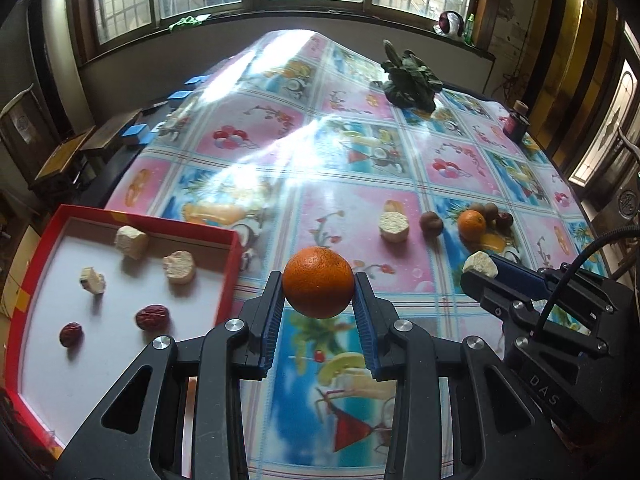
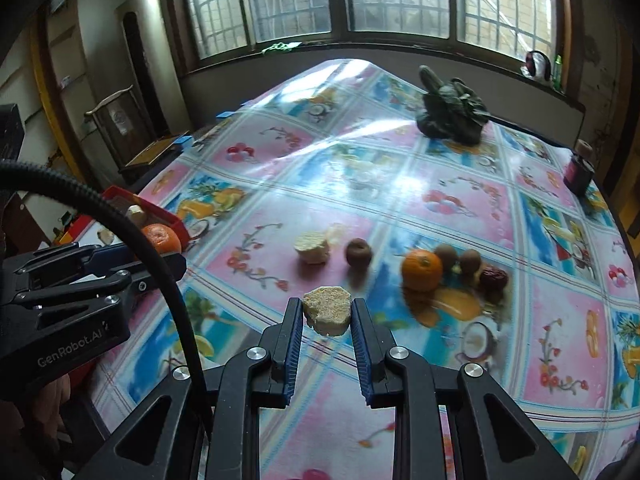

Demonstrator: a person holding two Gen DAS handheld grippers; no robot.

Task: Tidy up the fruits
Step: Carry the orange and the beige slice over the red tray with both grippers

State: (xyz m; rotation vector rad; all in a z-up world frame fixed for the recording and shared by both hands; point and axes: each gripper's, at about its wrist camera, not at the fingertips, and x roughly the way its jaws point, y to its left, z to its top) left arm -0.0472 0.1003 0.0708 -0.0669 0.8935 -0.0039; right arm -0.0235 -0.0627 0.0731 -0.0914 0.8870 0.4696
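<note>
Over the bench [image 1: 248, 152] in the left wrist view, the left claw [image 1: 318, 294] was clamped on an orange [image 1: 318, 282], held up just right of the red tray [image 1: 36, 224]. That tray had three pale chunks and two red dates [image 1: 152, 317] in it. Off to the right, the right claw [image 1: 482, 270] pinched a pale chunk [image 1: 479, 263].

From the right wrist view, the right claw [image 2: 326, 316] gripped that pale chunk [image 2: 326, 314] above the bench [image 2: 440, 200]. Beyond it sat another chunk [image 2: 312, 246], a second orange [image 2: 421, 270], brown kiwis [image 2: 359, 252] and a date [image 2: 493, 278].
</note>
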